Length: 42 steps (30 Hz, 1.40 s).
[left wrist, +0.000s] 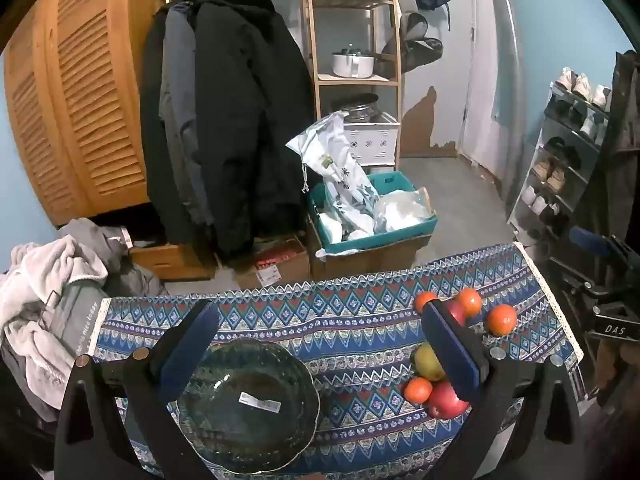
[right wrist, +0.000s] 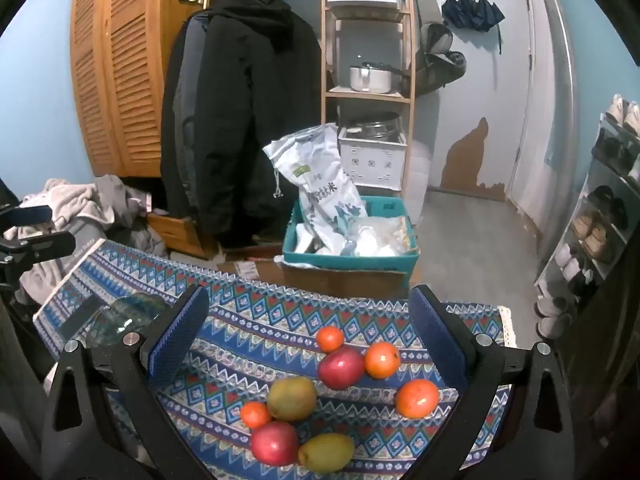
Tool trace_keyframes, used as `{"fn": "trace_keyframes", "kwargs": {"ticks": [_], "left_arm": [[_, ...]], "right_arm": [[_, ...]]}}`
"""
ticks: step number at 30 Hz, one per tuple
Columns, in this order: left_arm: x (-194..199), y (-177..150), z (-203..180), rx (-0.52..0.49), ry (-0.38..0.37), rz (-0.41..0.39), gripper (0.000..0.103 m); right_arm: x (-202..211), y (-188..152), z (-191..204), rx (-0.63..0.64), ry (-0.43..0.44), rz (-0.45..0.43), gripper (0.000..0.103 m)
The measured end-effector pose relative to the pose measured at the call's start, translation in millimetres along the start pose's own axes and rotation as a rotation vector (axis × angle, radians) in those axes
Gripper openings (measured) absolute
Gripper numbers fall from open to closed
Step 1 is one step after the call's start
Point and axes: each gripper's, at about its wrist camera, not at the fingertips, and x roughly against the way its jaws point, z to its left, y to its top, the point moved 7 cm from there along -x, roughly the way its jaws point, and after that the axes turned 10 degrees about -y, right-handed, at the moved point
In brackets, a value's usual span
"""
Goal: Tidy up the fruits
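No fruit is yet gathered: the glass bowl (left wrist: 248, 404) stands empty. Both the left gripper (left wrist: 320, 354) and right gripper (right wrist: 304, 336) stand wide, holding nothing. Next, the right gripper likely must descend upon a loose piece, such as the red apple (right wrist: 341, 367).

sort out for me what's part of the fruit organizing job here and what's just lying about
Job: glass bowl, four oranges, two red apples, two yellow-green fruits.
Lying about: coats, teal crate, white pot, shoe rack.

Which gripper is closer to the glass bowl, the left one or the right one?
Left. The left gripper hangs open right over the glass bowl. The right gripper is open above the fruit, with the bowl off to its left side.
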Motion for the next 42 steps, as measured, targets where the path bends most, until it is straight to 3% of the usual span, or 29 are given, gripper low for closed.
{"fn": "trace_keyframes", "kwargs": {"ticks": [42], "left_arm": [[1.6,-3.4,-4.0,-0.016,-0.026,-0.023,0.102]], "right_arm": [[-2.2,-2.0,2.5,0.003,0.001,0.010,0.098]]}}
